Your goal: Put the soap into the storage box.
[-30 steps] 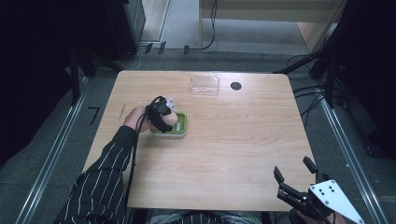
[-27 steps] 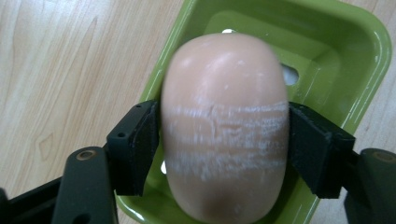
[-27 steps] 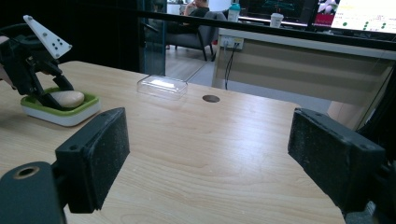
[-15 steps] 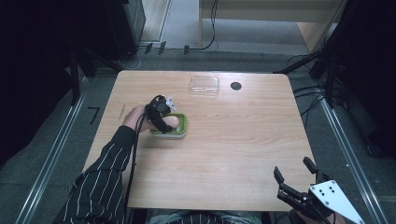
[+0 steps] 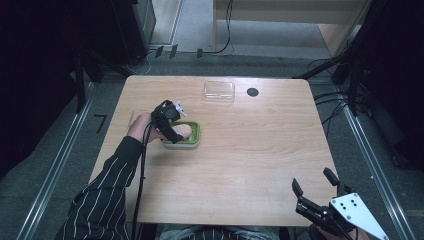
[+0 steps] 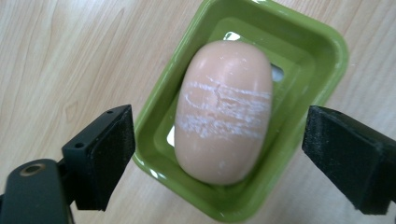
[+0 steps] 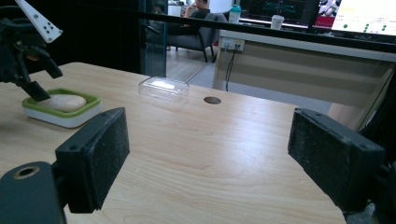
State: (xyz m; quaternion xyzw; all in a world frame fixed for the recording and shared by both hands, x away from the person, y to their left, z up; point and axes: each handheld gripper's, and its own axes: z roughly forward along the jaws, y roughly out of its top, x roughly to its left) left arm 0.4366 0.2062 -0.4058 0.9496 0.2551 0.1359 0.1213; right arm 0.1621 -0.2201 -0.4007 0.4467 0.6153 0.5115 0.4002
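On a wooden bench [image 5: 260, 150], a pink soap [image 6: 224, 109] lies in a green dish [image 6: 327, 51] at about ten o'clock from centre. The left gripper [image 6: 215, 158] hangs above it, its jaws just opened and clear of the soap. The right gripper [image 5: 316, 186] sits at five o'clock, jaws wide, holding nothing.

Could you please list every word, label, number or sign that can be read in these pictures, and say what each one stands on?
"7": a dark mark shaped like this digit on the grey floor left of the table; it may be only a mark.
Monitor screens behind the desk: text and graphics too small and blurred to read.
Soap bar, green soap dish, clear plastic lid: no lettering visible.
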